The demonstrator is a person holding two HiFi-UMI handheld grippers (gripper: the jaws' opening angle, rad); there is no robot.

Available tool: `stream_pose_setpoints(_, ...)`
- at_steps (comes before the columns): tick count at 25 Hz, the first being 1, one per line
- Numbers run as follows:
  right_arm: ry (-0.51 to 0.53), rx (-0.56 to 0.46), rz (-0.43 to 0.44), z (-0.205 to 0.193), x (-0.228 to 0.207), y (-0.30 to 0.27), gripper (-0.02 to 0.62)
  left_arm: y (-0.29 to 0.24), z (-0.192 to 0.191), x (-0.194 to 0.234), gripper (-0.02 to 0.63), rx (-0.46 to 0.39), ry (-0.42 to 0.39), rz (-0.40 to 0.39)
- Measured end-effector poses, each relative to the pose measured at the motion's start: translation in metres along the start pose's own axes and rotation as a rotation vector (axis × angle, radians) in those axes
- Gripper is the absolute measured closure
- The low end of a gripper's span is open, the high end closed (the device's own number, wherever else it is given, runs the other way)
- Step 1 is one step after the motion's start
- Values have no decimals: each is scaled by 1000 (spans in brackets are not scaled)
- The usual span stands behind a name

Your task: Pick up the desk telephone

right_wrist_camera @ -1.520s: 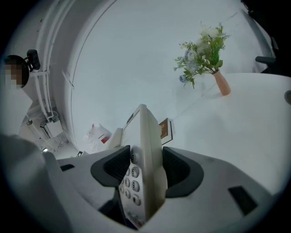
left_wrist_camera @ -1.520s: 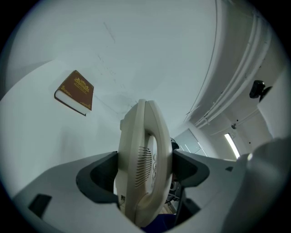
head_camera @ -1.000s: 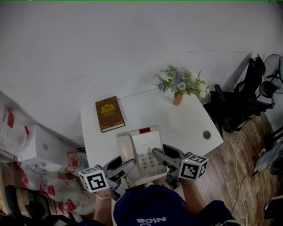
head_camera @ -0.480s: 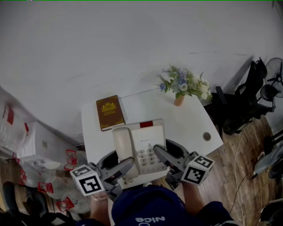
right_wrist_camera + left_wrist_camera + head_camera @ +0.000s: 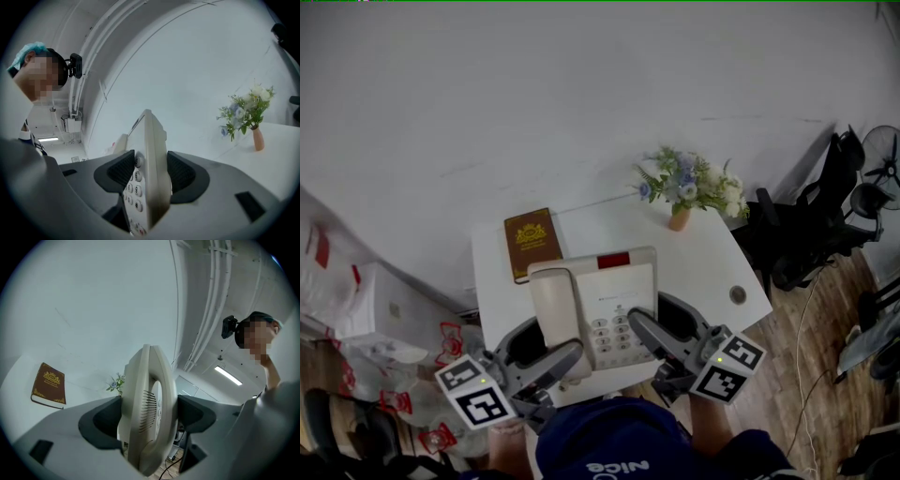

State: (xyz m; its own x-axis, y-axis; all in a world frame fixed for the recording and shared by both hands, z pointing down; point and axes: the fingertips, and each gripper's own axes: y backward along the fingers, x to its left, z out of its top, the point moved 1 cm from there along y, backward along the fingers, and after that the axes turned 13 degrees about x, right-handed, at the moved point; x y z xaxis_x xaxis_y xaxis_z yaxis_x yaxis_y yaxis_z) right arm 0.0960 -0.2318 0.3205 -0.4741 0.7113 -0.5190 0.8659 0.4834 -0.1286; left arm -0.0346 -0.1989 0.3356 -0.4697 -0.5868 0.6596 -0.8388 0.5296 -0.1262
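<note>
white wall (image 5: pixel 581 94), wood floor (image 5: pixel 769 352), blk chair (image 5: pixel 806 234)

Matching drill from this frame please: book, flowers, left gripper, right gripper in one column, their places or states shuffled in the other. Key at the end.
Things
1. book
2. flowers
3. left gripper
4. right gripper

Places or states
A. jaws shut on the keypad side of the telephone
B. lying flat at the far left of the table
C. jaws shut on the telephone's handset side
D. in a vase at the table's far right

Pairs: 1-B, 2-D, 3-C, 4-A
</note>
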Motion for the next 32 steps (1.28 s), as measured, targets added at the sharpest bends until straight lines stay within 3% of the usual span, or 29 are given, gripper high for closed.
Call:
stream_pose_setpoints(14, 61, -58, 28, 20, 30, -3, 359, 22, 21, -19, 229, -45, -85, -2)
stream_pose_setpoints(32, 50, -48, 19, 14, 30, -12, 360, 28, 20, -11, 229, -43, -66, -1)
